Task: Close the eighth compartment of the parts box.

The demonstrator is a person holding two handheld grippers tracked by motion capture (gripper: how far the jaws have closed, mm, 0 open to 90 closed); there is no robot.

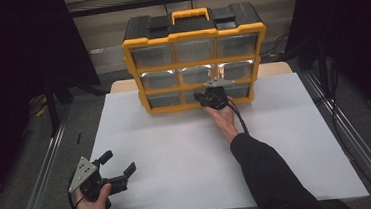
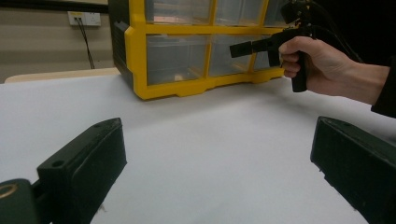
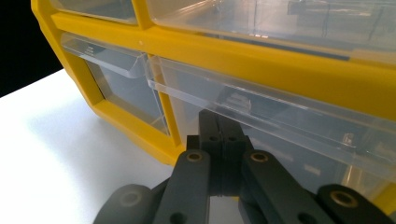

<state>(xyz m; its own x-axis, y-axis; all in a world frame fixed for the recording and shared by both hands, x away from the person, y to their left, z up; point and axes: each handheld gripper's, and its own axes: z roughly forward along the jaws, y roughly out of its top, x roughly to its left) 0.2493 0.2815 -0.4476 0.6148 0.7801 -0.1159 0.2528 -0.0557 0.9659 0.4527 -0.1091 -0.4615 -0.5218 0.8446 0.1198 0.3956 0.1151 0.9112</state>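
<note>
The right gripper (image 3: 219,123), jaws together, meets the bottom drawer (image 3: 289,140) at 12 o'clock. Better to hook under the drawer's lip and pull straight. The left gripper (image 1: 119,162) rests with jaws apart.

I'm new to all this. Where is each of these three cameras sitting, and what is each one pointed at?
High view: above the person's side, looking forward and down on the white table, the yellow drawer cabinet, both forearms, the left gripper and the right gripper.
Left gripper view: rides the left gripper, looking between its wide-apart jaws across the table at the cabinet and the right hand.
Right gripper view: rides the right gripper, jaws together, close to a bottom clear drawer.
Shared: all show the cabinet.
</note>
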